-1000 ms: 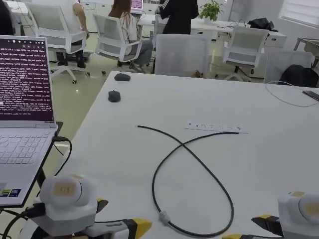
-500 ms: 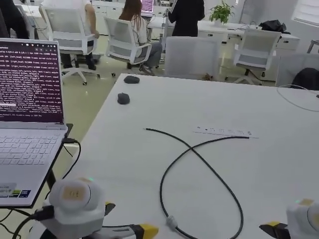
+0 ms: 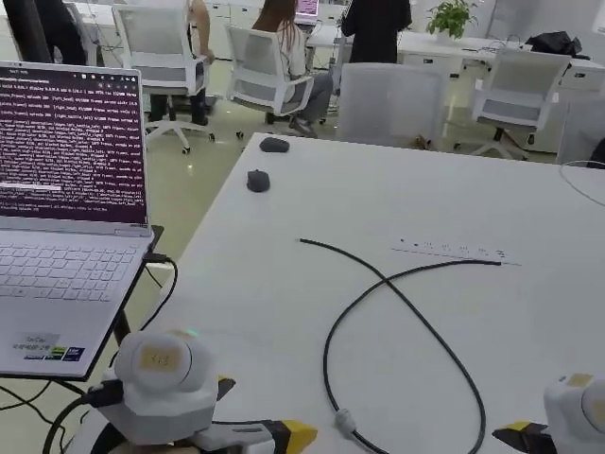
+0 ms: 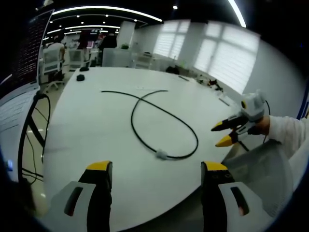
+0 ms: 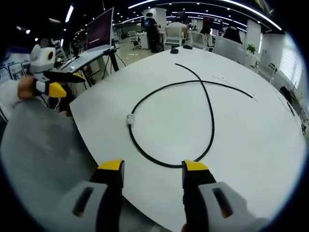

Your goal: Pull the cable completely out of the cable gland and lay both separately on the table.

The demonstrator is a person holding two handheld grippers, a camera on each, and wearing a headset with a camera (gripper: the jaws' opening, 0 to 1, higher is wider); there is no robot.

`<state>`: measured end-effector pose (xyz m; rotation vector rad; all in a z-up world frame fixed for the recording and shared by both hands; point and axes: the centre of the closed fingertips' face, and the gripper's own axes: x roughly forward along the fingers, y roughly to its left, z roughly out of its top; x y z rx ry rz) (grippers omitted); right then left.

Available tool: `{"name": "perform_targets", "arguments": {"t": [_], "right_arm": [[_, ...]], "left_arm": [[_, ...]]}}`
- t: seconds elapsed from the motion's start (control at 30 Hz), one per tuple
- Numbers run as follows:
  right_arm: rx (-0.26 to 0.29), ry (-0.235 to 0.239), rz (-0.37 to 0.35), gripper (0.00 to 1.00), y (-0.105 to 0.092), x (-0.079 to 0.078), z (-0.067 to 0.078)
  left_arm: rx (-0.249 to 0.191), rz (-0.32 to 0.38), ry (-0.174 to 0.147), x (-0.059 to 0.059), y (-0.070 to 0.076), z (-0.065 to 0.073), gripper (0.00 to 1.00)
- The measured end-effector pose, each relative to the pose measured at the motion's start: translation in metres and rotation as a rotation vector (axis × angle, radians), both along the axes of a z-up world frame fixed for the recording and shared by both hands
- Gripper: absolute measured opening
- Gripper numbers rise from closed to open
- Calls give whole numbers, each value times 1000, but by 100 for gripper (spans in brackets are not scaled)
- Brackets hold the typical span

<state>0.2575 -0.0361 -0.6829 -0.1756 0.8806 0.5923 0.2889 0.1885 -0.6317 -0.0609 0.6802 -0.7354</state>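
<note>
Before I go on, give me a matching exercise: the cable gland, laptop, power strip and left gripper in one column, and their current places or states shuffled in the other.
Things:
1. cable gland
2. laptop
3. power strip
4. left gripper

Places or states:
A. open, holding nothing
B. threaded on the black cable, near the near edge of the table
C. lying flat beside one end of the cable
D. off the table's left edge, screen lit

Pairs: 1-B, 2-D, 3-C, 4-A

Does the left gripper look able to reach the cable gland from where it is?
Probably yes: the left gripper, jaws open, faces the cable gland across bare table, with nothing between them.
</note>
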Motion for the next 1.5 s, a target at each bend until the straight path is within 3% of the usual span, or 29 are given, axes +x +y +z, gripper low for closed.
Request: {"name": "perform_targets", "arguments": {"t": [0.4,0.6,0.83,1.33,1.5], "right_arm": [[0,16,85,39,21,22,-11],[62,41,66,34,39,32,-18],[83,66,71,30,61,41,-30],[66,109,97,27,95,55,-60],[76,113,94,27,102,59,-64]], "left_arm": [[2,25,0,3,5,0,75],[9,42,5,5,9,-2,75],[14,47,9,6,10,-4,75],[14,68,16,7,14,-6,75],[16,73,19,8,15,-6,75]]}}
